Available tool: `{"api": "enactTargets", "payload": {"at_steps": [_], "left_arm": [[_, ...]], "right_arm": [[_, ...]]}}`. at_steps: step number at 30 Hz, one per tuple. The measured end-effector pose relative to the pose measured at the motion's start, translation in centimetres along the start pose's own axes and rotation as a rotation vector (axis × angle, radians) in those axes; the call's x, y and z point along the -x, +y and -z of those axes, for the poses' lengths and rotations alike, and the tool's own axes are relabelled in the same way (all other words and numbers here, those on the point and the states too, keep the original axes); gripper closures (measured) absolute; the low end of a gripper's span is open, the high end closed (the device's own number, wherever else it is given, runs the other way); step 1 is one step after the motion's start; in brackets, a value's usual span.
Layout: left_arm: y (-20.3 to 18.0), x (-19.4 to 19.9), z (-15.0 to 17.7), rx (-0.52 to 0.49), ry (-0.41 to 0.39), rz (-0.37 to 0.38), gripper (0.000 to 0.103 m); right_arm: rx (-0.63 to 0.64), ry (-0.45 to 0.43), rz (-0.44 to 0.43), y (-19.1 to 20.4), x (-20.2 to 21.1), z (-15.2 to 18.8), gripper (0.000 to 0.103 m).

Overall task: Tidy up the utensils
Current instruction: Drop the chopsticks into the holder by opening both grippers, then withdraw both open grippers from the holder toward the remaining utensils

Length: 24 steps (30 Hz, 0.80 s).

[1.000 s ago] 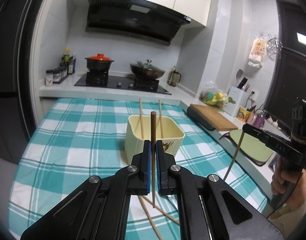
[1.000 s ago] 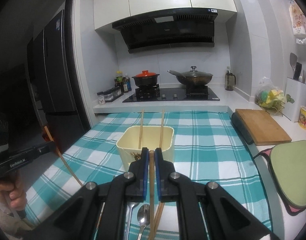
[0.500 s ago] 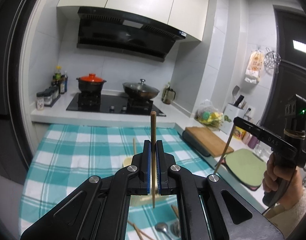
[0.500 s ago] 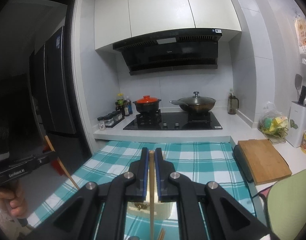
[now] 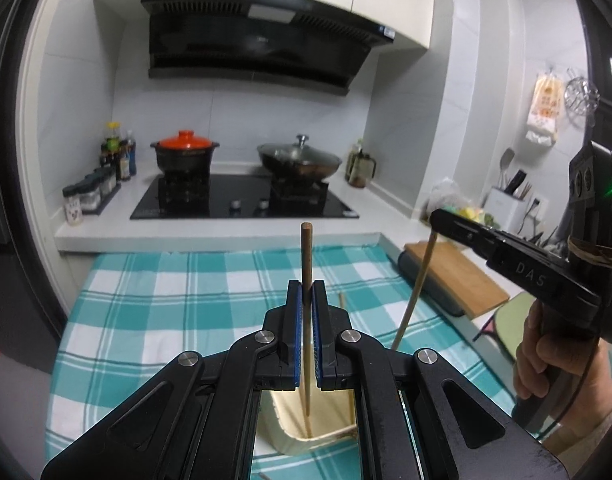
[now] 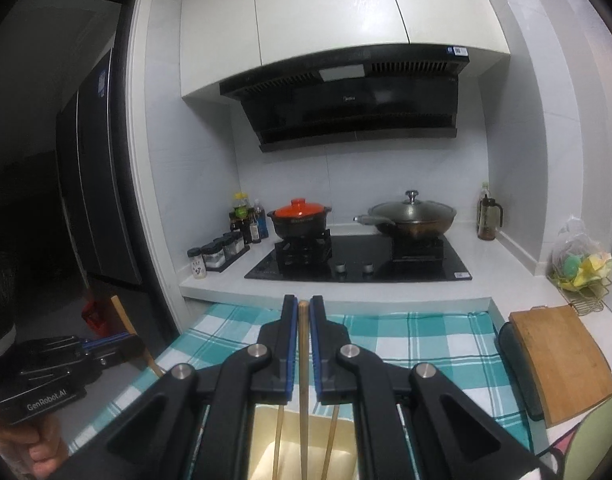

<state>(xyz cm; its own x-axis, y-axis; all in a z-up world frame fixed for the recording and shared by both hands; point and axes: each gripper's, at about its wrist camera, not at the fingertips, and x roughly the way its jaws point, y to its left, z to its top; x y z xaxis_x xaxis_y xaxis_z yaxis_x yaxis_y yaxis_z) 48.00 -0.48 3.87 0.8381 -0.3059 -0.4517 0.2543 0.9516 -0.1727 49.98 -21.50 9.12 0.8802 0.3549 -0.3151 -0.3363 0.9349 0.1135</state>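
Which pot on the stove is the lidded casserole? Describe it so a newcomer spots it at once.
Find the black range hood on the back wall; the black cooktop lies under it. The casserole sits on its left burner: a dark pot with a bright orange lid, unlike the glass-lidded wok beside it.

A dark brown wooden chopstick (image 5: 306, 264) stands upright, pinched between blue pads, its lower tip hanging over the open cream-yellow container (image 5: 330, 432) below. A paler chopstick (image 6: 303, 376) is likewise clamped upright above the same container (image 6: 265, 428), where two more light chopsticks (image 6: 279, 440) lean inside. The container sits on the teal checked cloth.
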Motion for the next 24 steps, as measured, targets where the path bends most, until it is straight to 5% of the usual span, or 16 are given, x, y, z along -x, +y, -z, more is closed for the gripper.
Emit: {"api": "enactTargets", "payload": {"at_steps": [15,17,19,21,24], "left_arm": [[2.2,-8.6,4.4,0.065,0.215,-0.055,0.097],[2.6,-8.9,4.4,0.096,0.24,-0.059,0.082],[2.9,-7.9,4.0,0.11,0.229,-0.08,0.047],[2.9,-5.7,3.6,0.094,0.187,-0.1,0.033],[2.7,-2.0,3.5,0.036,0.151,-0.117,0.017]], "right_arm": [[-0.062,0.333,-0.051,-1.0,-11.1,7.9,0.096],[-0.077,0.353,-0.044,-1.1,-11.6,7.8,0.091],[-0.097,0.352,-0.03,-1.3,-11.6,7.2,0.076],[-0.125,0.314,-0.033,-1.6,-10.2,6.1,0.064],[-0.101,0.264,-0.034,-1.3,-6.9,4.2,0.063]]}}
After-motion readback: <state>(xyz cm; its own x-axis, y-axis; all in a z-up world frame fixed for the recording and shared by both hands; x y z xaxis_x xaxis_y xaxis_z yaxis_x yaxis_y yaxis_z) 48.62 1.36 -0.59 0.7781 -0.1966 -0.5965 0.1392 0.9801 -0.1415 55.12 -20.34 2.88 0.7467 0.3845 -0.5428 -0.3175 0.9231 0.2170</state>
